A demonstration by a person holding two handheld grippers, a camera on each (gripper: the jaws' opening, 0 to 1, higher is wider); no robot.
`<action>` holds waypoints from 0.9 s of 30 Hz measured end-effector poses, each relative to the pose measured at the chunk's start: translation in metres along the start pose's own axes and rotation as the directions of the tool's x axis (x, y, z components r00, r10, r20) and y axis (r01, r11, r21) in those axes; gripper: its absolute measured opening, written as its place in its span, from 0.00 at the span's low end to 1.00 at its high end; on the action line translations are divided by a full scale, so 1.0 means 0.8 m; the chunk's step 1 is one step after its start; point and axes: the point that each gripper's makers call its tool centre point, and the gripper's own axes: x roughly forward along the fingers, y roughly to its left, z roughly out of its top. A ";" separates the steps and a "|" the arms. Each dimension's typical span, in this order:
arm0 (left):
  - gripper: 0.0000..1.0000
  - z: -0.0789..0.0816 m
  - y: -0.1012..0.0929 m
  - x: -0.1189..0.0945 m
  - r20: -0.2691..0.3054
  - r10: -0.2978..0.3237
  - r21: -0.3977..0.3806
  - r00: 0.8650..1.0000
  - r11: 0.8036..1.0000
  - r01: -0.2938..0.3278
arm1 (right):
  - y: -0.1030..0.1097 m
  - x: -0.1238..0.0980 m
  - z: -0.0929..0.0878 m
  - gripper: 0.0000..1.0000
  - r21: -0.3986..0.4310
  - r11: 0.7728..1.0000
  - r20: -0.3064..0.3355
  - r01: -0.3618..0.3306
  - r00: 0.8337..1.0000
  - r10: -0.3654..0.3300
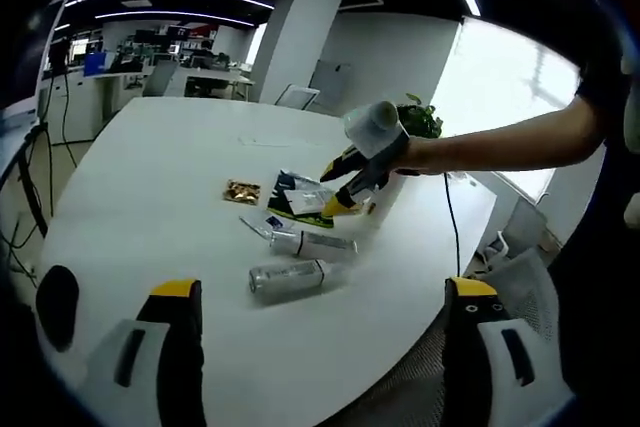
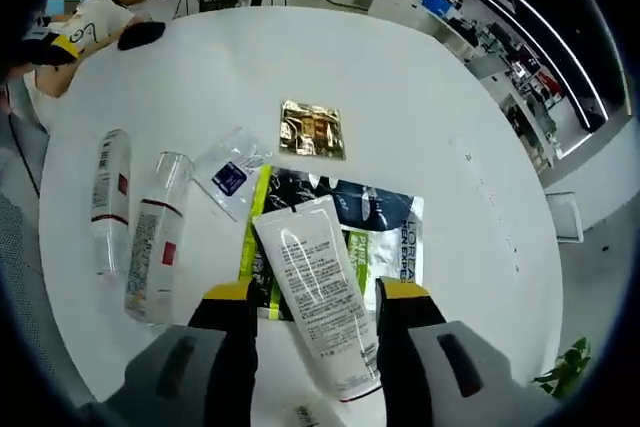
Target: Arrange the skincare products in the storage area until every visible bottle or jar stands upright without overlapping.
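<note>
Straddling the flat-lying tube (image 2: 318,292), the right gripper (image 2: 316,305) gapes, apparently to lift it upright; left gripper (image 1: 325,297) idles open.

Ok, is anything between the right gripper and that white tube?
Nothing visible. The white tube lies flat directly between the open jaws of the right gripper, resting on the green-and-black sachet. The two bottles lie off to its side, apart.
</note>
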 end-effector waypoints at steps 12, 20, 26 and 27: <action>0.93 0.000 0.003 0.008 -0.008 -0.012 -0.009 1.000 1.000 0.012 | -0.005 0.014 0.003 0.36 0.062 0.998 -0.020 -0.013 1.000 0.015; 0.92 0.000 -0.001 0.013 -0.009 -0.022 -0.012 1.000 1.000 0.022 | -0.005 0.019 0.002 0.35 0.055 0.998 -0.016 -0.023 1.000 0.024; 0.92 0.002 -0.005 0.014 -0.006 -0.032 -0.007 0.999 0.999 0.032 | -0.001 0.022 0.013 0.31 -0.065 0.998 -0.009 -0.004 1.000 0.004; 0.92 0.002 -0.005 0.014 -0.007 -0.033 -0.005 0.999 0.999 0.033 | -0.001 0.018 0.019 0.28 -0.079 0.997 0.003 0.013 1.000 -0.012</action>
